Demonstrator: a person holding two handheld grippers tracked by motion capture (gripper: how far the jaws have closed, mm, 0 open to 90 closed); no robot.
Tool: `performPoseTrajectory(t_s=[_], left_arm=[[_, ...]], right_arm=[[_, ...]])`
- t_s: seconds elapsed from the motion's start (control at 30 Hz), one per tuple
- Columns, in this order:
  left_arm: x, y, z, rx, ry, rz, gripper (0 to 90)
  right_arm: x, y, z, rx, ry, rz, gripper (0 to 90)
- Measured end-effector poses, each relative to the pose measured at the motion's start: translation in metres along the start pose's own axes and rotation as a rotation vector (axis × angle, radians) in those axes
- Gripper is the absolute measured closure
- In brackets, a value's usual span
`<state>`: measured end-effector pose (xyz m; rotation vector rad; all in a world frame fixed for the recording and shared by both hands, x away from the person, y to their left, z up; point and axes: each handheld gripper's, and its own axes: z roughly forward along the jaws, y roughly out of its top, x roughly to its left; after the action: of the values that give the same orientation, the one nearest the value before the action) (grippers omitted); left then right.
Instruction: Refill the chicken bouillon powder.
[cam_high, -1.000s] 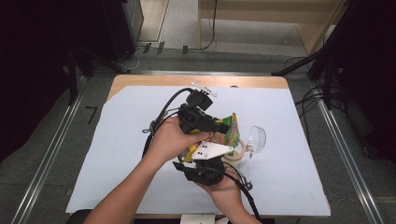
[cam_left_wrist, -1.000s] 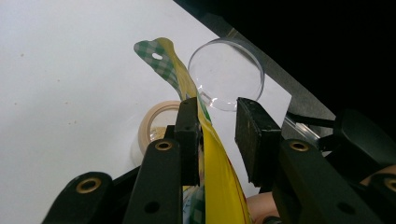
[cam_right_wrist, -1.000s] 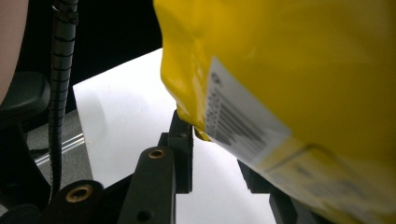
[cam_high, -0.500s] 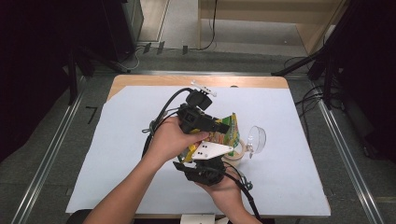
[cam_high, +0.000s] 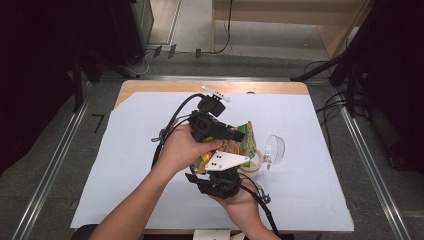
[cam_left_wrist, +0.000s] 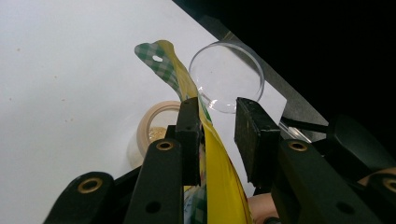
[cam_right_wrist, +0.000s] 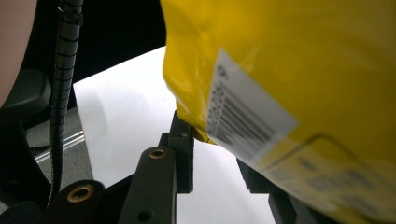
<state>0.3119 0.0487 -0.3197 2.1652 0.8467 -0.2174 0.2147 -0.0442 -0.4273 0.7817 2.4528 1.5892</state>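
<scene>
High view: left gripper (cam_high: 235, 134) and right gripper (cam_high: 226, 172) at yellow bag (cam_high: 239, 142) above cup (cam_high: 254, 167); lid (cam_high: 274, 148) beside. Left jaws spread around bag; right grip unclear.

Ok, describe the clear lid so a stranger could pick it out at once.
Start at the white sheet covering the table, then go to the two grippers holding a yellow packet near its middle. Just right of the packet and the small cup lies the clear lid: a see-through round disc, the one transparent thing there.
</scene>
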Motion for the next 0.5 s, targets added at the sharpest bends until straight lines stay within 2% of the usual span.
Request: performPoseTrajectory(t_s=[0.5], left_arm=[[0.0032, 0.0004, -0.0032, -0.023, -0.003, -0.018, 70.6]], right_arm=[[0.0019, 0.0044, -0.0026, 0.012, -0.011, -0.015, 69.3]])
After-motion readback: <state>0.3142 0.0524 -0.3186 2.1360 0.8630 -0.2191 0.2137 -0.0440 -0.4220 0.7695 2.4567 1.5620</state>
